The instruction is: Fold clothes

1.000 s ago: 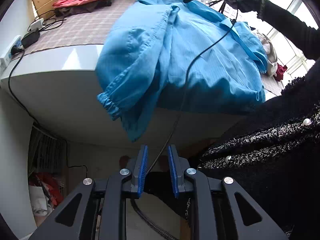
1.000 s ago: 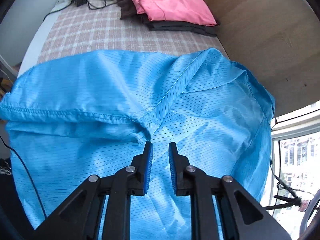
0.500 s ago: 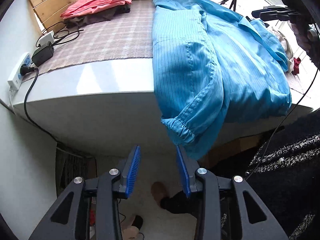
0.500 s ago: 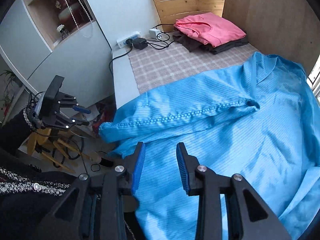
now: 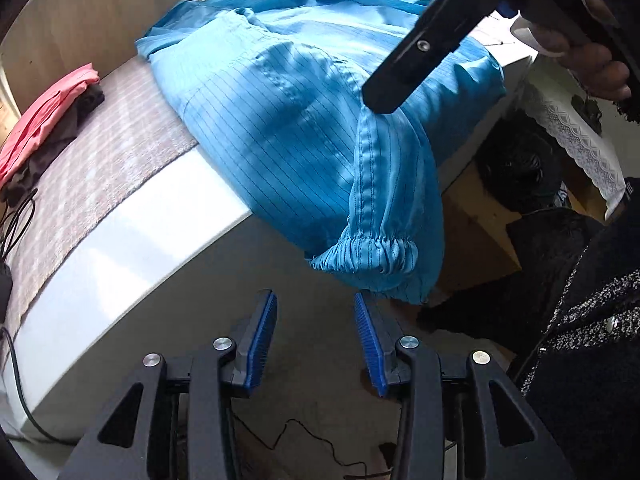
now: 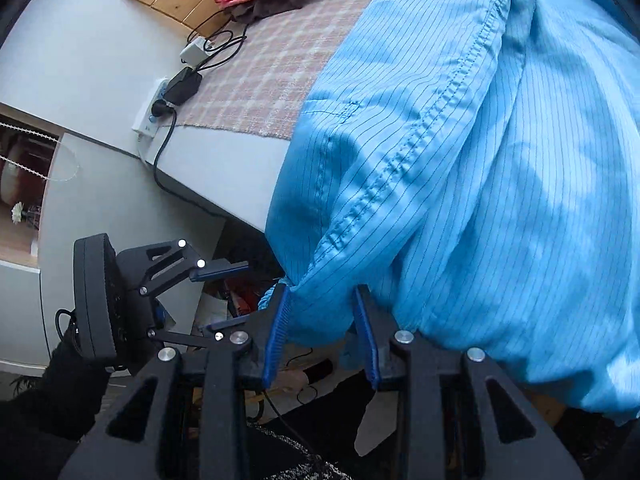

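A blue pinstriped jacket [image 5: 280, 120] lies spread over the table's front edge. One of its sleeves hangs down over that edge, ending in a gathered cuff [image 5: 368, 254]. My left gripper [image 5: 315, 296] is just below and left of that cuff; its jaws are opening and nothing is between them. My right gripper [image 6: 321, 289] is open, with a hanging fold of the jacket [image 6: 480, 160] between its fingertips. From the left wrist view the right gripper [image 5: 384, 96] points down at the top of the sleeve. The left gripper [image 6: 245, 295] shows at the lower left of the right wrist view.
A folded pink garment [image 5: 40, 120] on a dark one sits at the table's far end on a plaid cloth [image 5: 100, 168]. A power strip with an adapter [image 6: 176, 84] and cables lies near the wall. The person's dark tweed jacket [image 5: 580, 320] fills the right side.
Both grippers rolled and their jaws widened. The right gripper travelled from above the jacket's middle to the sleeve hanging at the table edge. The left one closed in on the cuff.
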Motion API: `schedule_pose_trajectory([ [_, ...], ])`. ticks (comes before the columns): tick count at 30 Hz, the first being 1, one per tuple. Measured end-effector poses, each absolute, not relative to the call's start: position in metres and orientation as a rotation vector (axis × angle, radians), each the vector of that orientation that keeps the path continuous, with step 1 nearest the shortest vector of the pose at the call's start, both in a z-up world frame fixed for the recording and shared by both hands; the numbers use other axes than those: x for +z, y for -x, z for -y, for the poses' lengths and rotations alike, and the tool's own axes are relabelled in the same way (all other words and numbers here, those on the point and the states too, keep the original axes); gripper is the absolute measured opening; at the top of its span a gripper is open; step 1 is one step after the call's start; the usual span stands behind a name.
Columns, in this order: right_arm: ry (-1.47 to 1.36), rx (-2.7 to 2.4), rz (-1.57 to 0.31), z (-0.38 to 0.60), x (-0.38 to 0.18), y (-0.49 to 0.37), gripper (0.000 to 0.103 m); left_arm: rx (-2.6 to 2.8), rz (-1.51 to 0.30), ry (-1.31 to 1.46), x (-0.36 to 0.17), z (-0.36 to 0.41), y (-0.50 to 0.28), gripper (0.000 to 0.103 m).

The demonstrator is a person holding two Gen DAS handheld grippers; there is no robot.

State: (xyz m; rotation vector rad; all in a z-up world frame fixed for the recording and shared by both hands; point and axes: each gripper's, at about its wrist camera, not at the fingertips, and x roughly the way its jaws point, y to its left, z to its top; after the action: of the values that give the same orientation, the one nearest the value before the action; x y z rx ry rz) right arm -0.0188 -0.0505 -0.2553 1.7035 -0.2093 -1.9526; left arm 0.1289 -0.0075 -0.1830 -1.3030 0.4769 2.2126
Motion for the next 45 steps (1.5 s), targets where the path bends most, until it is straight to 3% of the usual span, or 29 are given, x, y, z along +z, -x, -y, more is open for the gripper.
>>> schedule_pose_trajectory([
  [10, -1.847, -2.073, 0.127, 0.073, -0.269, 0.025, 0.034, 2.079, -0.422, 1.177, -0.188, -0.021, -0.117, 0.039],
  [11, -1.824, -2.085, 0.077, 0.074, -0.267, 0.023, 0.013, 2.063, -0.403, 1.180, -0.188, -0.024, -0.117, 0.039],
  [12, -1.800, -2.097, 0.027, 0.075, -0.265, 0.021, 0.001, 2.064, -0.391, 1.175, -0.186, -0.021, -0.120, 0.039],
  [16, -1.748, -2.076, 0.010, 0.058, -0.249, 0.017, 0.002, 2.074, -0.345, 1.210, -0.180, 0.001, -0.129, 0.041],
  [20, -1.727, -2.099, -0.008, 0.038, -0.228, 0.020, 0.002, 2.087, -0.424, 1.225, -0.178, 0.009, -0.126, 0.042],
  [24, -1.735, -2.055, 0.056, 0.025, -0.219, 0.025, 0.002, 2.046, -0.440, 1.151, -0.169, -0.012, -0.120, 0.043],
  [27, -1.735, -2.064, 0.035, 0.015, -0.212, 0.027, 0.002, 2.003, -0.481, 1.074, -0.169, -0.035, -0.115, 0.054],
  [32, -1.753, -2.086, -0.015, 0.000, -0.201, 0.032, 0.002, 1.924, -0.495, 1.051, -0.175, -0.066, -0.102, 0.054],
  [35, -1.747, -2.105, -0.006, -0.008, -0.196, 0.034, 0.002, 1.898, -0.495, 1.036, -0.174, -0.079, -0.102, 0.039],
  [37, -1.742, -2.099, 0.039, -0.014, -0.194, 0.034, 0.002, 1.898, -0.483, 1.055, -0.175, -0.083, -0.101, 0.006],
  [45, -1.764, -2.052, 0.244, -0.023, -0.216, 0.036, 0.002, 1.839, -0.363, 1.139, -0.180, -0.074, -0.127, 0.004],
])
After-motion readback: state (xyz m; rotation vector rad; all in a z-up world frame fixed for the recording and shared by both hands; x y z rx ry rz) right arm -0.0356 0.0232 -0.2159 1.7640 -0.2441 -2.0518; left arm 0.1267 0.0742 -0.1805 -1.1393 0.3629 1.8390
